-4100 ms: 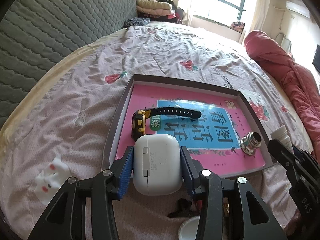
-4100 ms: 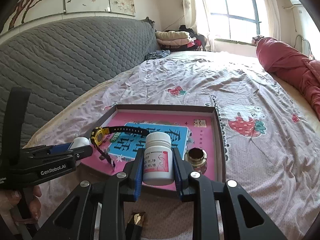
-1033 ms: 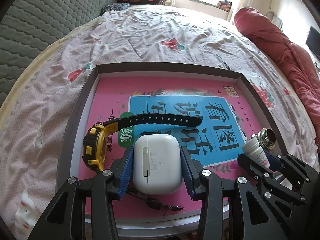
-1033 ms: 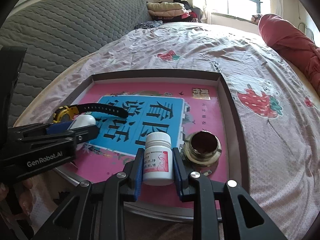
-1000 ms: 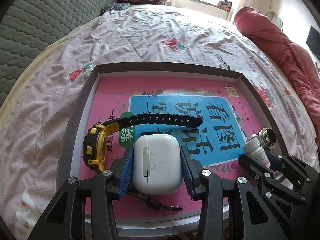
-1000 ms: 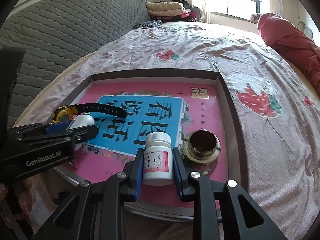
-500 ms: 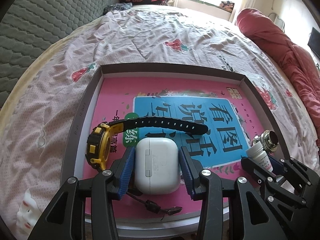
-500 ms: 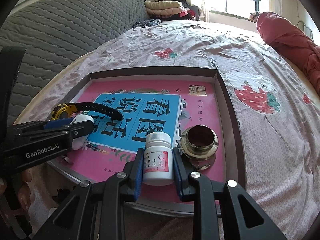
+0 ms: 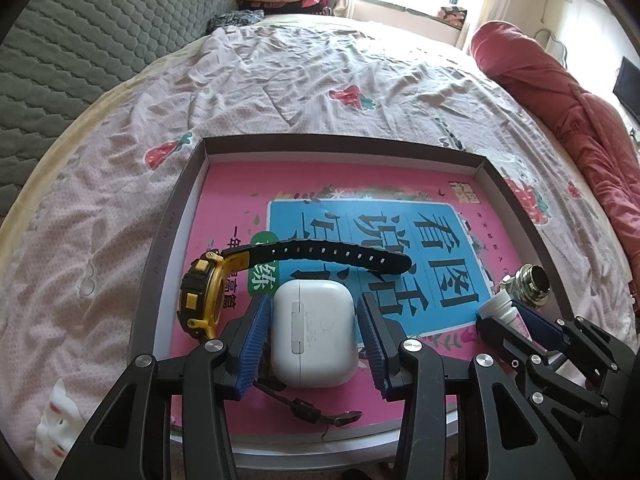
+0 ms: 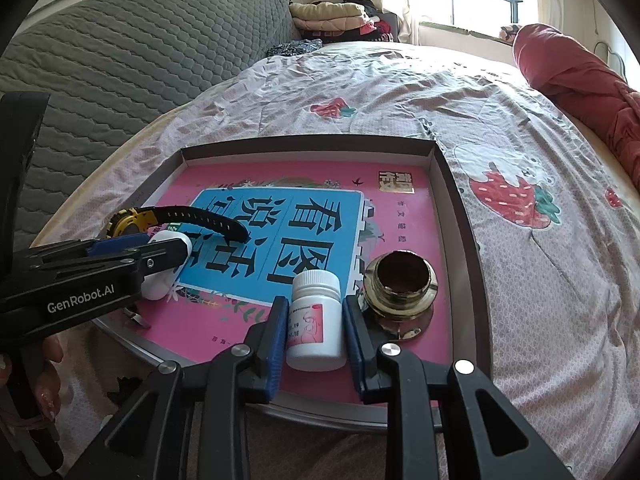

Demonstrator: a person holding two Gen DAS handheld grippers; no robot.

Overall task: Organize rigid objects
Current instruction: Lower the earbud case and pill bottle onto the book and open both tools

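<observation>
Grippers over the tray, each with an object between its pads

Left gripper [image 9: 314,330] is about half open, its blue pads flanking a white earbud case [image 9: 313,330]; narrow gaps show on both sides, so the case looks unpressed, lying on the pink book cover inside the shallow grey tray [image 9: 176,216]. At the case's ten o'clock lies a yellow-and-black watch [image 9: 202,300], strap reaching toward two o'clock. Right gripper [image 10: 315,330] is nearly closed, clamped on a white pill bottle [image 10: 316,320] standing upright at the tray's near edge. A brass fitting [image 10: 402,284] sits just beside the bottle at one o'clock. The tray rests on a strawberry-print bedsheet [image 10: 520,240].
</observation>
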